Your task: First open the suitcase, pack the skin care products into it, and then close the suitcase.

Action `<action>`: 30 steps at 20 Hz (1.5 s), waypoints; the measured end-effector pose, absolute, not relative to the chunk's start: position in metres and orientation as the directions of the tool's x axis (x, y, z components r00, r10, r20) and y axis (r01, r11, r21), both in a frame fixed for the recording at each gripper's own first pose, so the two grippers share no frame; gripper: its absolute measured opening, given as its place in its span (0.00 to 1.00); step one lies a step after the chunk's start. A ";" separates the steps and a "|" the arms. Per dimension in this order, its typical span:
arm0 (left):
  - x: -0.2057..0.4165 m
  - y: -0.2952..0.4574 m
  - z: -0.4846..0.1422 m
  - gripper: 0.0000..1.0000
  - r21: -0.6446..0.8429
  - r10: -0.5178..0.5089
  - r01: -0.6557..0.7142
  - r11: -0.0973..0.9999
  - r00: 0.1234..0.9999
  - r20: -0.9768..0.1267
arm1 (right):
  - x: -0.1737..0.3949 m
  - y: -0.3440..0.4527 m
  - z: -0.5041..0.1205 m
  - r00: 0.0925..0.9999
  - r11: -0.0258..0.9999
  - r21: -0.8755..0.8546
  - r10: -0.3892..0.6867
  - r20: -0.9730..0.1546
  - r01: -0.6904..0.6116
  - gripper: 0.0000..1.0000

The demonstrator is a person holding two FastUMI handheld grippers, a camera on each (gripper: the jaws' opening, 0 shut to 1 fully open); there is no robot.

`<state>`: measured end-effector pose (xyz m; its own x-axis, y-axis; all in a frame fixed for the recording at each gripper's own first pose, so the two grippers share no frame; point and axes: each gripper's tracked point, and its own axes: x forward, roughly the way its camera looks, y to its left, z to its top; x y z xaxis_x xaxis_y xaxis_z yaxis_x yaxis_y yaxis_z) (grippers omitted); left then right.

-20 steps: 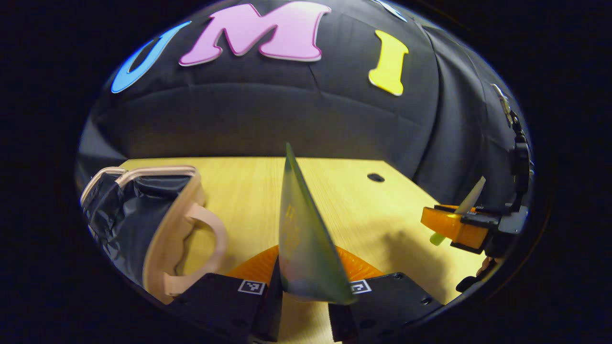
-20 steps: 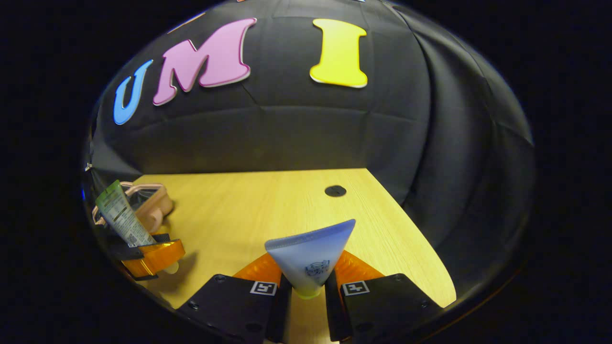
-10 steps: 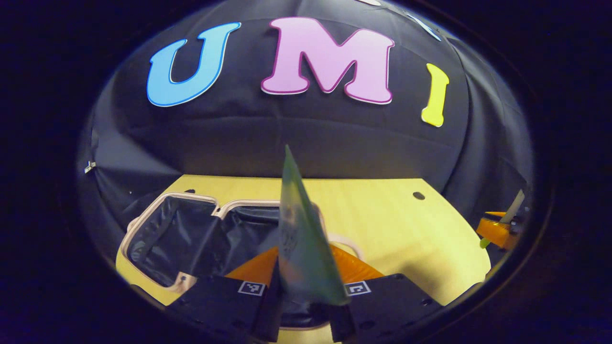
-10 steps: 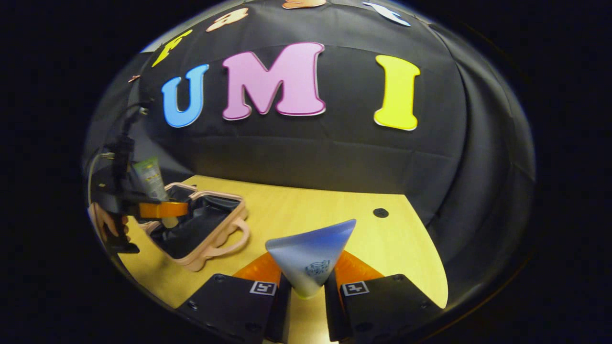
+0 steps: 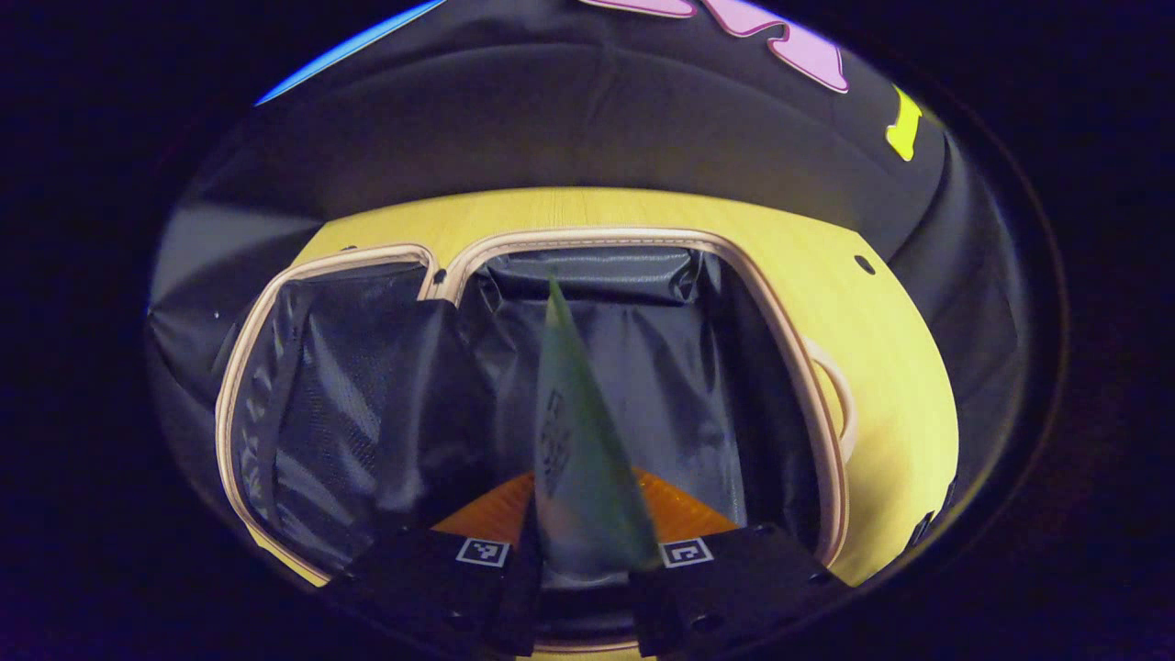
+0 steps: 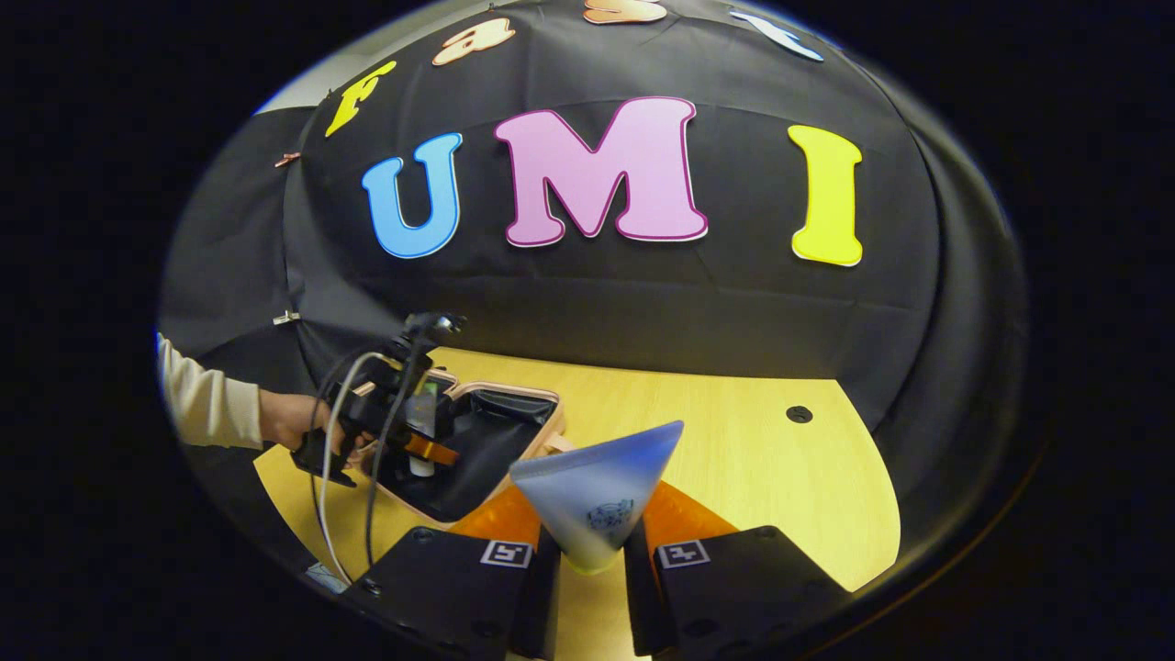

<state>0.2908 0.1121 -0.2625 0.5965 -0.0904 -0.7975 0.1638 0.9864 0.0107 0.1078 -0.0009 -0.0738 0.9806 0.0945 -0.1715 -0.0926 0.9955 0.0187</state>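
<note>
Suitcase [image 5: 826, 431] open flat on table [image 5: 881, 367], dark lining exposed. Left tongs [image 5: 583, 560] above main compartment, clamped on green tube [image 5: 574, 459], crimped end forward. Right tongs [image 6: 587, 560] over table, well apart from suitcase, clamped on blue-white tube [image 6: 597, 487].

Green tube [image 5: 574, 459] motion-blurred.

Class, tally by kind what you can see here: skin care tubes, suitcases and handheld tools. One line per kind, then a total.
Skin care tubes: 2, green tube, blue tube
Suitcases: 1, open suitcase
Tools: 2, left tool, right tool
Total: 5
</note>
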 end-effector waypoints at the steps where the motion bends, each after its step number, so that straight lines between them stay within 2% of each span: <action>1: 0.290 0.114 -0.269 0.48 0.011 -0.081 0.157 0.988 0.565 -0.821 | 0.108 0.004 -0.069 0.981 0.995 0.025 0.099 -0.168 -0.097 0.34; 3: 0.287 0.115 -0.280 0.43 -0.001 -0.078 0.146 0.989 0.522 -0.850 | 0.109 0.015 -0.062 0.981 0.994 0.030 0.107 -0.162 -0.104 0.35; 4: 0.288 0.117 -0.283 0.47 0.000 -0.075 0.144 0.990 0.517 -0.853 | 0.112 0.019 -0.059 0.981 0.994 0.028 0.109 -0.159 -0.106 0.35; 7: 0.293 0.119 -0.274 0.49 0.015 -0.063 0.140 0.990 0.543 -0.837 | 0.117 0.031 -0.054 0.981 0.993 0.023 0.117 -0.155 -0.115 0.35; 9: 0.295 0.121 -0.255 0.53 0.009 -0.071 0.130 0.991 0.600 -0.797 | 0.123 0.041 -0.051 0.979 0.992 0.020 0.126 -0.158 -0.124 0.34; 10: 0.294 0.119 -0.239 0.58 -0.009 -0.093 0.132 0.991 0.644 -0.759 | 0.126 0.047 -0.051 0.978 0.992 0.020 0.129 -0.162 -0.128 0.34; 12: 0.286 0.131 -0.207 0.85 -0.016 -0.098 0.119 0.993 0.727 -0.679 | 0.133 0.063 -0.052 0.973 0.989 0.045 0.146 -0.182 -0.140 0.31; 13: 0.280 0.145 -0.190 0.97 0.004 -0.071 0.096 0.995 0.763 -0.642 | 0.137 0.074 -0.050 0.970 0.987 0.067 0.157 -0.184 -0.147 0.34; 15: 0.263 0.177 -0.158 0.97 0.046 -0.014 0.049 0.998 0.818 -0.575 | 0.150 0.092 -0.054 0.963 0.985 0.070 0.170 -0.207 -0.159 0.34; 16: 0.253 0.194 -0.146 0.97 0.060 0.013 0.023 0.998 0.839 -0.544 | 0.159 0.102 -0.062 0.955 0.984 0.066 0.176 -0.238 -0.165 0.28; 17: 0.241 0.212 -0.132 0.97 0.060 0.033 -0.002 0.998 0.855 -0.517 | 0.167 0.113 -0.069 0.946 0.983 0.073 0.185 -0.265 -0.171 0.34; 20: 0.196 0.251 -0.109 0.98 0.017 0.053 -0.051 0.999 0.878 -0.476 | 0.201 0.145 -0.103 0.911 0.981 0.102 0.193 -0.364 -0.167 0.34; 21: 0.184 0.263 -0.104 0.97 0.008 0.063 -0.068 0.998 0.884 -0.464 | 0.210 0.153 -0.115 0.896 0.981 0.107 0.192 -0.400 -0.162 0.28; 22: 0.177 0.271 -0.104 0.98 -0.001 0.070 -0.079 0.997 0.888 -0.454 | 0.221 0.163 -0.132 0.880 0.980 0.111 0.196 -0.432 -0.164 0.34; 26: 0.147 0.280 -0.101 0.96 -0.148 0.022 -0.094 0.984 0.903 -0.430 | 0.255 0.184 -0.195 0.809 0.989 0.113 0.142 -0.570 -0.094 0.35; 28: 0.136 0.284 -0.104 0.96 -0.204 0.012 -0.107 0.973 0.907 -0.421 | 0.257 0.187 -0.232 0.738 0.993 0.114 0.104 -0.667 -0.036 0.35; 29: 0.132 0.286 -0.105 0.96 -0.221 0.002 -0.105 0.970 0.907 -0.421 | 0.254 0.187 -0.248 0.695 0.995 0.101 0.079 -0.715 -0.010 0.28; 30: 0.127 0.286 -0.108 0.96 -0.246 -0.019 -0.095 0.965 0.905 -0.425 | 0.253 0.186 -0.264 0.655 0.996 0.088 0.058 -0.753 0.013 0.27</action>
<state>0.1267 0.2863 -0.1081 0.9049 -0.0189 -0.4253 -0.0952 0.9647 -0.2455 0.2532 0.1855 -0.2637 0.6553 0.0579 -0.7531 0.0127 0.9961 0.0876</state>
